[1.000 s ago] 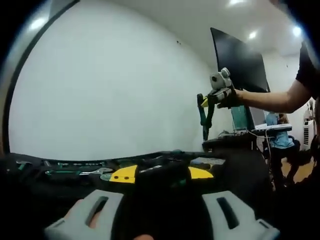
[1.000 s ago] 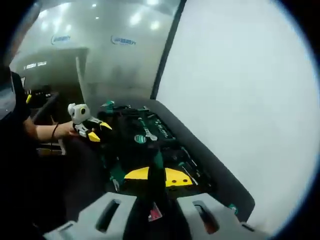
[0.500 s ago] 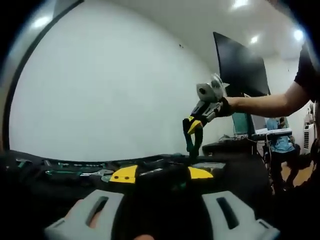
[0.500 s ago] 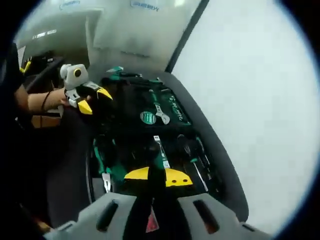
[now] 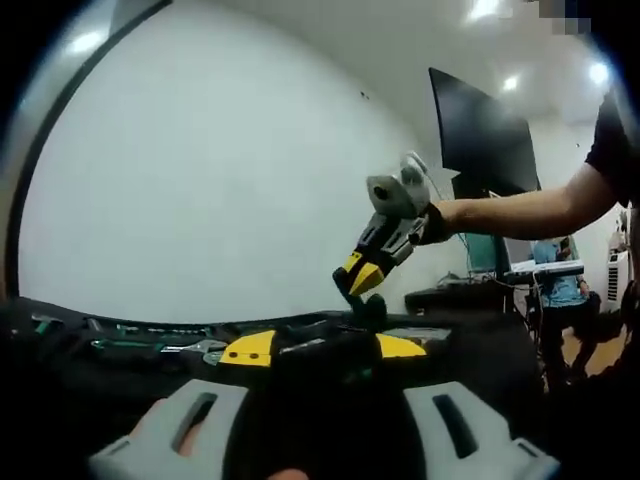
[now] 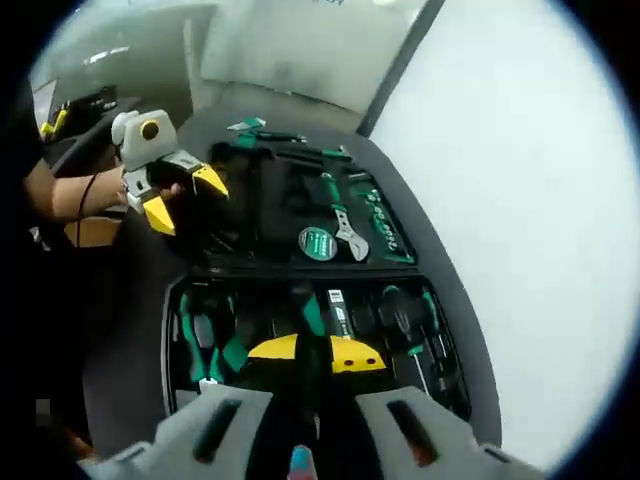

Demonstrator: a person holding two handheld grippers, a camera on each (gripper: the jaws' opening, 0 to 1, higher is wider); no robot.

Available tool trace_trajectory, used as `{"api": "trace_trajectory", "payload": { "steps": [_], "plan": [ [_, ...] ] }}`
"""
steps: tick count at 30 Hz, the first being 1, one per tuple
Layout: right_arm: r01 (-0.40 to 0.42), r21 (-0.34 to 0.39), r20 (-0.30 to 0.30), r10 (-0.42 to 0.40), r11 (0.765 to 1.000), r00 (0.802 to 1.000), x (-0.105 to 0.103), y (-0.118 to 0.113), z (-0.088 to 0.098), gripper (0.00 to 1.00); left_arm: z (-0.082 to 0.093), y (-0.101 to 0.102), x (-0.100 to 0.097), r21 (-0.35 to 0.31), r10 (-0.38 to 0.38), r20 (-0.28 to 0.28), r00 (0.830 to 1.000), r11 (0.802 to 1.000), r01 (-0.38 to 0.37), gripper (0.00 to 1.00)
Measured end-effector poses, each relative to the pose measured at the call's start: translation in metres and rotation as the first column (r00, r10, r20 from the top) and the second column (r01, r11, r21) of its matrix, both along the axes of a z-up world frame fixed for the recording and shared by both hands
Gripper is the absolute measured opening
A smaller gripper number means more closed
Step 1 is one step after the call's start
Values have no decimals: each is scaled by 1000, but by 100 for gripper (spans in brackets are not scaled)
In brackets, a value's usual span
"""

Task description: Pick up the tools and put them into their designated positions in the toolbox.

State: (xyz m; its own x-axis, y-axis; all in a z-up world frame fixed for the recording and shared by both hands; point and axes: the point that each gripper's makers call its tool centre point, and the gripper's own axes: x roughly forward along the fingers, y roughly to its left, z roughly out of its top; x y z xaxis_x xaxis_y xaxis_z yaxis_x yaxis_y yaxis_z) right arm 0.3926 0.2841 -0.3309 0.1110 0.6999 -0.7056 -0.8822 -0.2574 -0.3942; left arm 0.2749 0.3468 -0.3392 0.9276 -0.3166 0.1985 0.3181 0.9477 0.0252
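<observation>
The black toolbox [image 6: 185, 300] lies open on a dark table. Its lid holds a round green tape measure [image 6: 318, 243] and a wrench [image 6: 350, 228]. Its tray holds green-handled pliers [image 6: 205, 340] and screwdrivers [image 6: 405, 315]. My right gripper [image 6: 315, 352] is shut on a green-handled tool [image 6: 312, 312] just above the tray's middle. In the left gripper view this right gripper [image 5: 362, 278] points down at the toolbox [image 5: 130, 345], with the tool [image 5: 373, 306] below its yellow tips. My left gripper [image 5: 325, 348] hovers low at the box's edge, jaws wide apart; it also appears as the left gripper [image 6: 182, 197] beside the lid.
A white wall [image 5: 200, 180] runs behind the table. A large black screen [image 5: 480, 130] stands to the right, and a person in blue [image 5: 560, 280] is at a desk in the background. The dark tabletop [image 6: 130, 330] extends left of the toolbox.
The right gripper has come down with the green-handled tool, from well above the table to just over the toolbox tray. The left gripper has stayed in place.
</observation>
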Motion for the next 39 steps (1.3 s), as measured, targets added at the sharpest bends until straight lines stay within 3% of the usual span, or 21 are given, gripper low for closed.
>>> {"api": "trace_trajectory", "payload": {
  "steps": [7, 15, 21, 30, 36, 39],
  "plan": [
    [-22, -49, 19, 23, 999, 1000, -3, 15, -15, 6, 0, -1, -1, -1, 0, 1, 1000, 1000, 0, 35],
    [14, -40, -4, -14, 999, 1000, -4, 23, -23, 6, 0, -1, -1, -1, -3, 2, 1000, 1000, 3, 35],
    [14, -58, 21, -13, 998, 1000, -4, 27, -31, 6, 0, 0, 0, -3, -6, 3, 1000, 1000, 6, 35],
    [23, -49, -20, -24, 999, 1000, 0, 32, -38, 6, -1, -1, 0, -3, -12, 1, 1000, 1000, 12, 35],
    [-43, -72, 23, 45, 996, 999, -7, 35, -45, 6, -1, -1, 1, -1, -13, 0, 1000, 1000, 13, 35],
    [-54, -110, 81, 63, 992, 995, -5, 37, -51, 6, -1, -1, 1, 0, -14, 0, 1000, 1000, 14, 35]
  ]
}}
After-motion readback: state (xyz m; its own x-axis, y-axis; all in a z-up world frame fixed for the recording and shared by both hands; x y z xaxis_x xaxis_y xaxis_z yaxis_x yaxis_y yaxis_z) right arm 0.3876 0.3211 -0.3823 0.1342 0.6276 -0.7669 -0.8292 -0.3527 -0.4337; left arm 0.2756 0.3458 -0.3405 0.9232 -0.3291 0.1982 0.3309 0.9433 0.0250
